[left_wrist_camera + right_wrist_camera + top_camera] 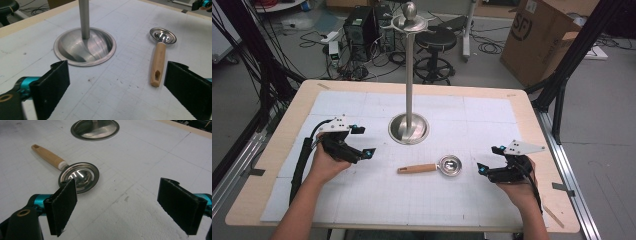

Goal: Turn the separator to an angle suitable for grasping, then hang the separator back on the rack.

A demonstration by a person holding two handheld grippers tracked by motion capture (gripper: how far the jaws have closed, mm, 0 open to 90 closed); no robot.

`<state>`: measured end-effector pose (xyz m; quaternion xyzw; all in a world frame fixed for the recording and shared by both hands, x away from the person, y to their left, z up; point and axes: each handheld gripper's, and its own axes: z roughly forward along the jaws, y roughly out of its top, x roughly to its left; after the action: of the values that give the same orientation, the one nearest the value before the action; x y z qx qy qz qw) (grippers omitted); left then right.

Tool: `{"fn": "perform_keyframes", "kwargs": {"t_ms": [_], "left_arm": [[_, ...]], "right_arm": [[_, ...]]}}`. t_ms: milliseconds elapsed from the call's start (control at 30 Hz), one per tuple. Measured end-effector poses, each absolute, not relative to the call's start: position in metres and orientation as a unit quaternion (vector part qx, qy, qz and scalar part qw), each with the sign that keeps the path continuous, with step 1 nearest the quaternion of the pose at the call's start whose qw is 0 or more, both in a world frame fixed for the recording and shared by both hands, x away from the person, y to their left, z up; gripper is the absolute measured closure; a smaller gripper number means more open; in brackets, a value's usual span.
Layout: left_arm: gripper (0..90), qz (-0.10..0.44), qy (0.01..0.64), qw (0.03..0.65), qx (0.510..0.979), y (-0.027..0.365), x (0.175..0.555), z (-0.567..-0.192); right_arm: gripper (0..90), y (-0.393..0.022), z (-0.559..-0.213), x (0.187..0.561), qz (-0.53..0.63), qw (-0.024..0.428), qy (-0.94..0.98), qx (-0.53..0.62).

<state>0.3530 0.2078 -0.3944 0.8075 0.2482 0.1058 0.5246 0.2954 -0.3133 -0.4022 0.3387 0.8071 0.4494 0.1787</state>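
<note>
A small metal ladle with a wooden handle (432, 167) lies flat on the white gridded mat, handle pointing left. Behind it stands a tall steel stand (409, 90) on a round dished base. My left gripper (364, 141) is open and empty, left of the ladle and in front-left of the base. In the left gripper view the gripper (117, 75) has the ladle handle (157, 62) just inside its right jaw and the base (85, 47) ahead. My right gripper (488, 159) is open and empty, right of the ladle bowl. In the right gripper view the gripper (118, 192) has the bowl (78, 177) ahead-left.
The mat (492, 120) covers most of a wooden table (532, 115). On the floor behind it are a black stool (434, 50), a cardboard box (542, 35) and a computer tower (359, 27) with cables. Black frame struts (572, 55) rise at both sides.
</note>
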Motion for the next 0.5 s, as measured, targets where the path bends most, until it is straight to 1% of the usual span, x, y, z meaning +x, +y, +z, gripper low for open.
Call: {"fn": "perform_keyframes", "kwargs": {"t_ms": [67, 500], "left_arm": [[5.2, 0.11, 0.252, 0.524, 0.806, 0.21, 0.3527, -0.394], [5.1, 0.111, 0.248, 0.525, 0.806, 0.213, 0.3505, -0.3963]], "right_arm": [[14.8, -0.3125, -0.4019, 0.2957, 0.449, 0.177, 0.808, 0.337], [14.8, -0.3075, -0.3977, 0.2968, 0.45, 0.177, 0.812, 0.328]]}}
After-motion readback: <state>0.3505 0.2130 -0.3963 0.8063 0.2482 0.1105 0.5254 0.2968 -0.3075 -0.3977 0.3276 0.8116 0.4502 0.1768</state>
